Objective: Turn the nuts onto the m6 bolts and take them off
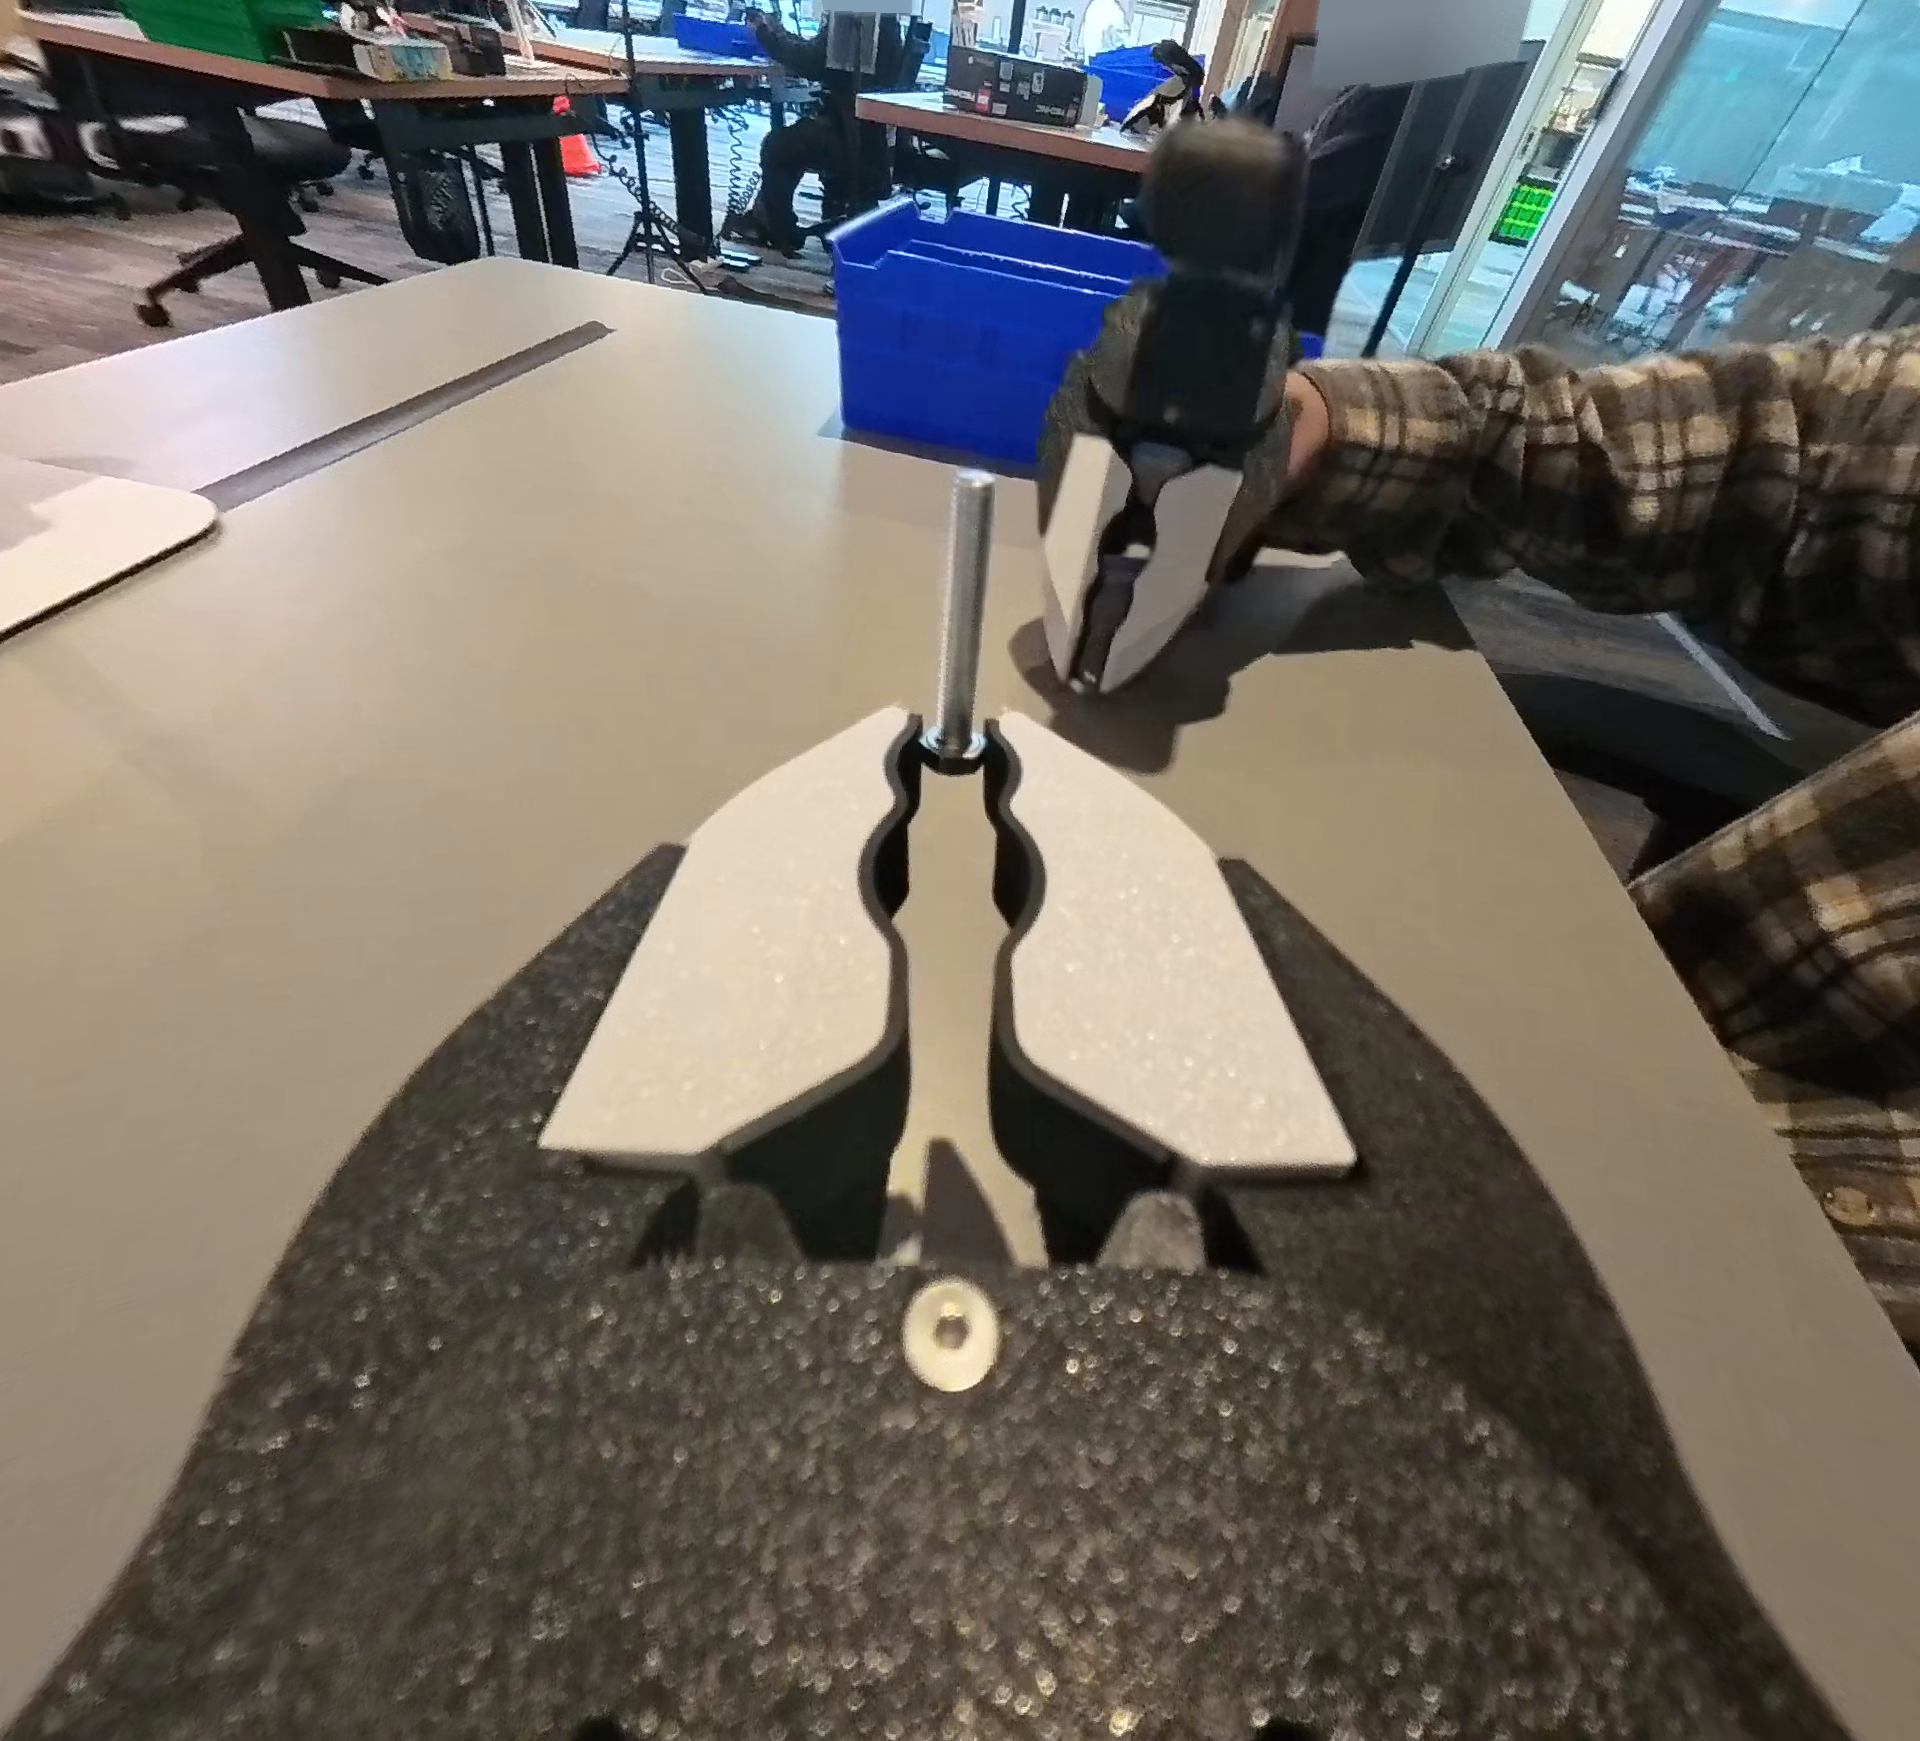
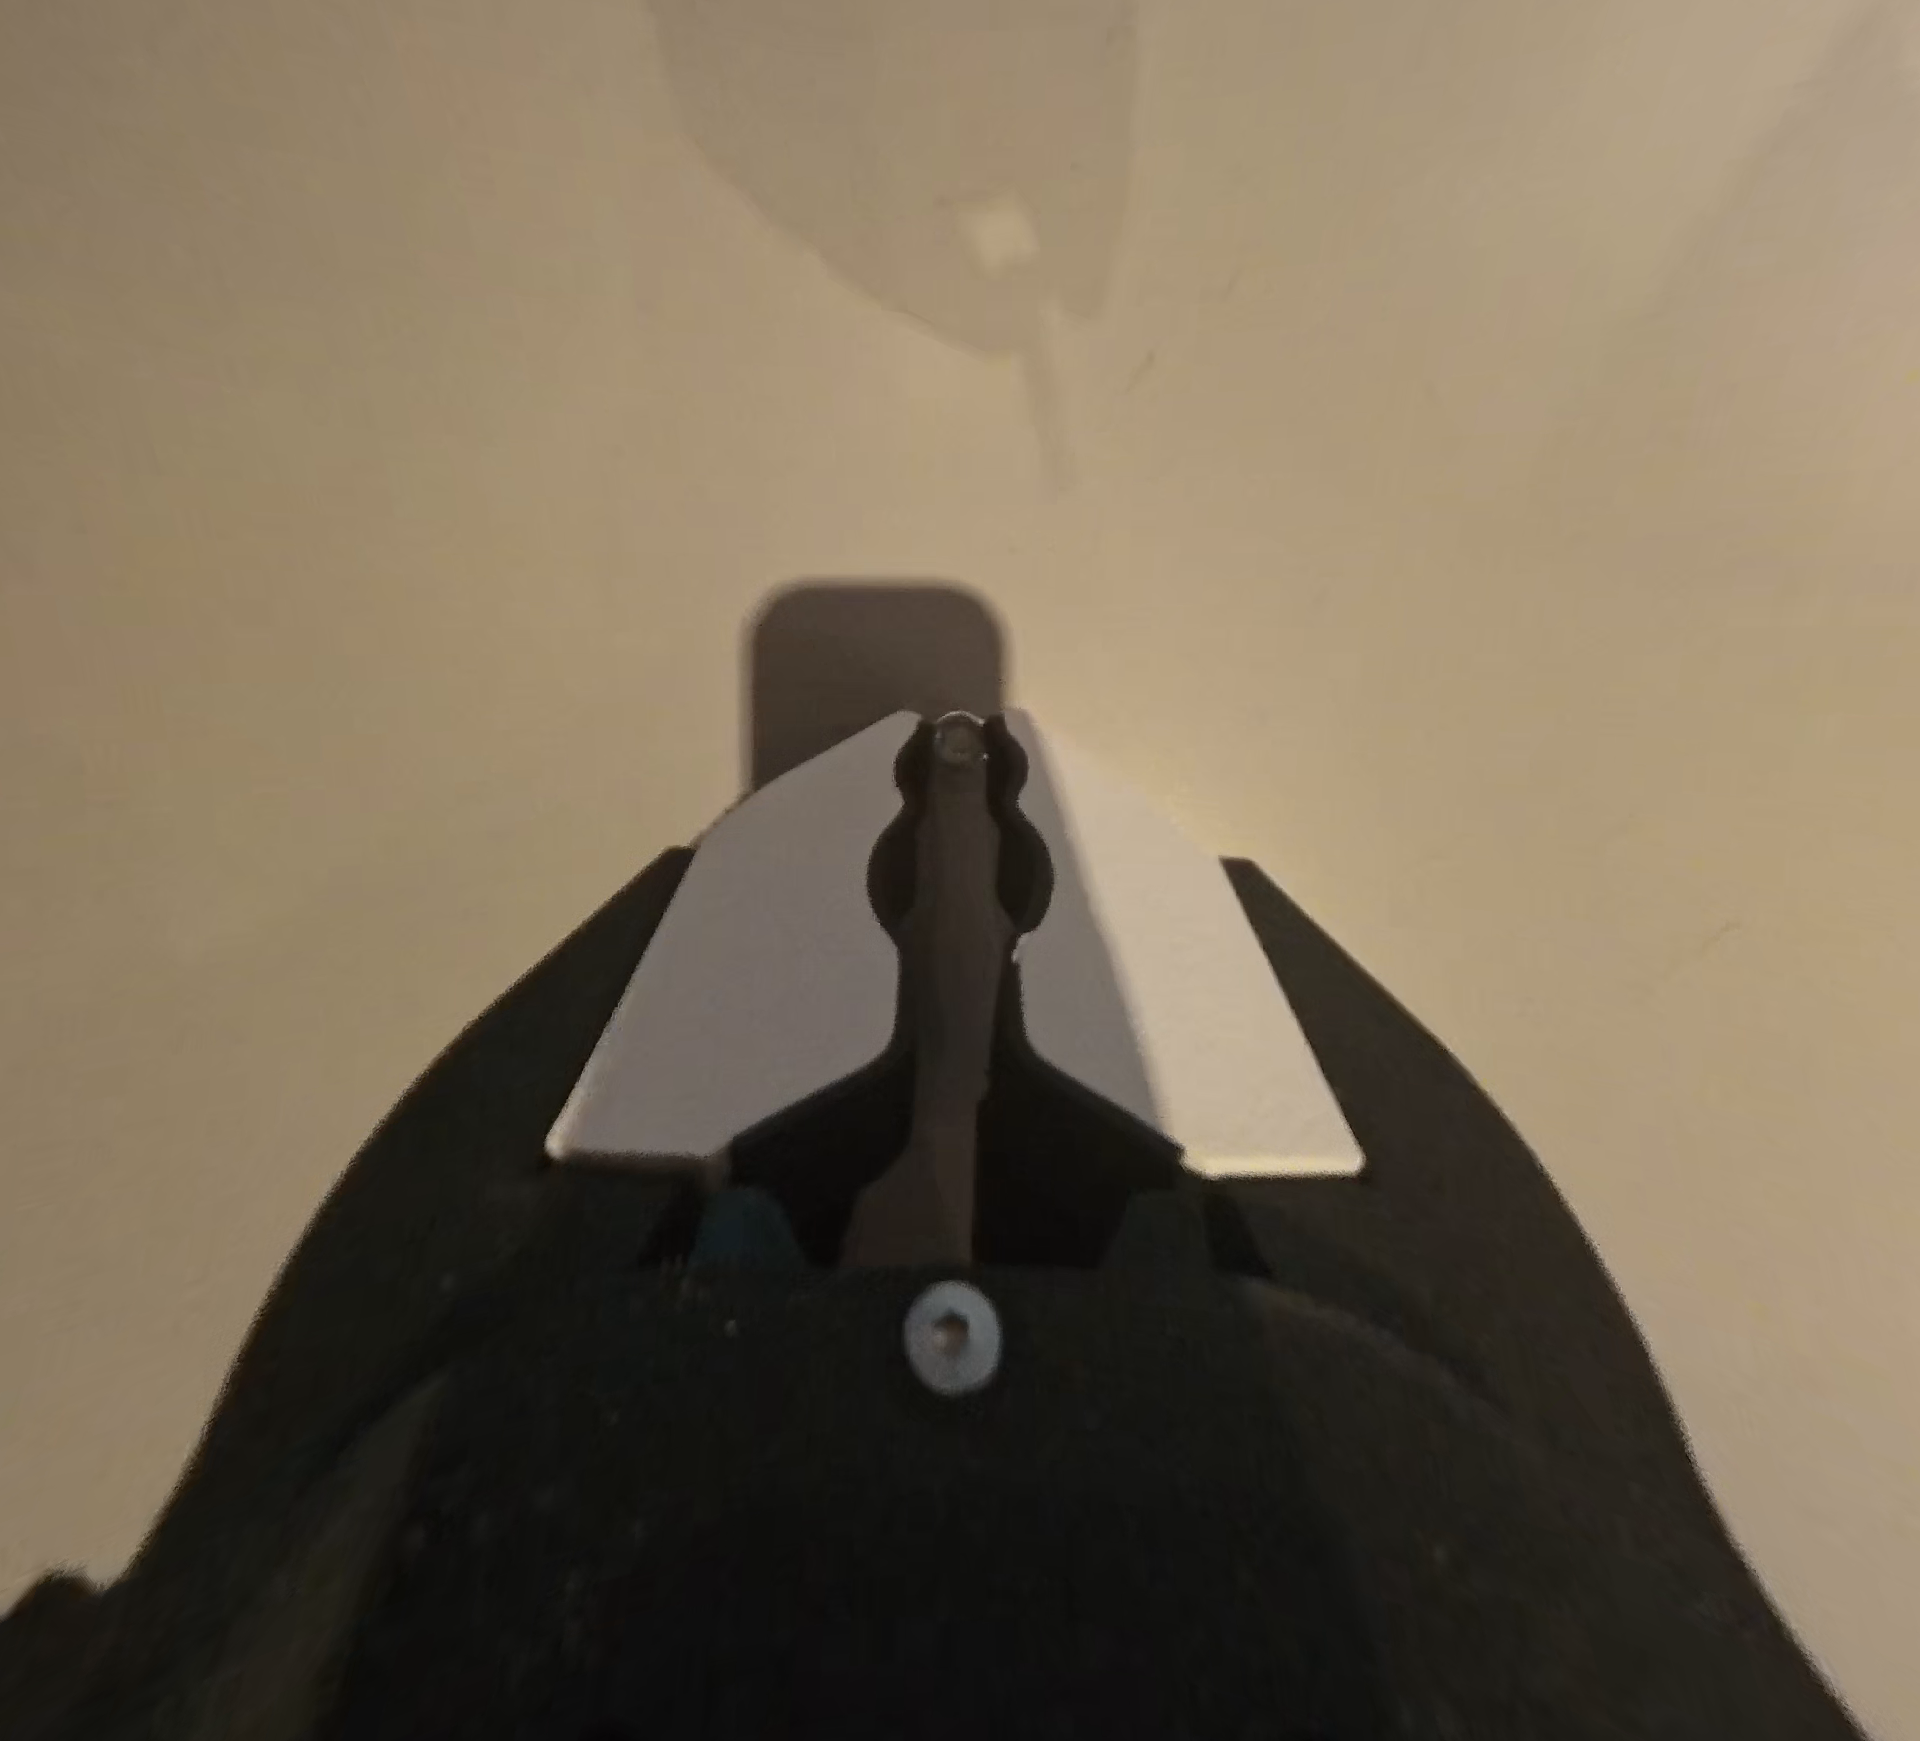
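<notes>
Bare table (image 1: 520, 652) left of upright bolt (image 1: 966, 611), right tongs (image 1: 1091, 678) close beside, blue bin (image 1: 935, 341) behind

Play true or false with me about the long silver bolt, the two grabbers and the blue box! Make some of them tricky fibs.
1. The long silver threaded bolt stands upright, clamped by its head end in the left gripper. True.
2. The right gripper is lifted high above the blue plastic bin. False: its tips point down at the grey table top, nearer the camera than the bin.
3. A small silver metal nut sits between the right gripper's fingertips. True.
4. The sleeve behind the right gripper is plain red. False: it is a brown and cream plaid.
5. The blue bin rests on the floor. False: it stands on the table's far edge.
</notes>
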Demonstrator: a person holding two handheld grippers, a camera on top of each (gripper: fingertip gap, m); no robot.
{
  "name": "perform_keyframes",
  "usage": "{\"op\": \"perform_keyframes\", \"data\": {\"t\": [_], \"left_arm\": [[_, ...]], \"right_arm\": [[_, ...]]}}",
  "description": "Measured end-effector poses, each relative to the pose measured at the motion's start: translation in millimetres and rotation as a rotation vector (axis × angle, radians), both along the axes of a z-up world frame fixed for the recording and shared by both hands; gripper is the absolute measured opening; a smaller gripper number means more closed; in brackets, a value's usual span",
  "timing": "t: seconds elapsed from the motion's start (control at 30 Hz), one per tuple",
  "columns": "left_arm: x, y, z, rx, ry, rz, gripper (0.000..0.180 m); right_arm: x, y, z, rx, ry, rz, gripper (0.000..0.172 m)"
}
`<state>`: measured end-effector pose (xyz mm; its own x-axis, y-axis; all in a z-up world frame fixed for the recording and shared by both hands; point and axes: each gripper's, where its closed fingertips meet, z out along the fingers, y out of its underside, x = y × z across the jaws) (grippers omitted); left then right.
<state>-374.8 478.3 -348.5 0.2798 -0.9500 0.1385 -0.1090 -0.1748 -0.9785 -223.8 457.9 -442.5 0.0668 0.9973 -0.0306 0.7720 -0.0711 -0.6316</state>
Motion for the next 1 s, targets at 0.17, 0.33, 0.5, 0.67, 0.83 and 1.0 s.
{"op": "perform_keyframes", "data": {"t": [0.17,0.33,0.5,0.67,0.83,1.0], "left_arm": [[13,-10,-6,0.016,0.036,-0.043,0.010],[22,-19,-10,0.022,0.061,-0.073,0.010],[24,-21,-9,0.030,0.065,-0.077,0.010],[22,-21,-5,0.043,0.060,-0.066,0.010],[21,-20,-3,0.050,0.063,-0.059,0.010],[22,-19,-8,0.042,0.098,-0.045,0.010]], "right_arm": [[-41,16,74,0.058,0.130,0.028,0.009],[-99,14,133,0.132,0.143,0.188,0.010],[-133,7,145,0.134,0.116,0.302,0.009],[-143,0,142,0.109,0.091,0.360,0.010],[-144,-2,140,0.090,0.105,0.367,0.010],[-141,-2,136,0.108,0.078,0.379,0.010]]}}
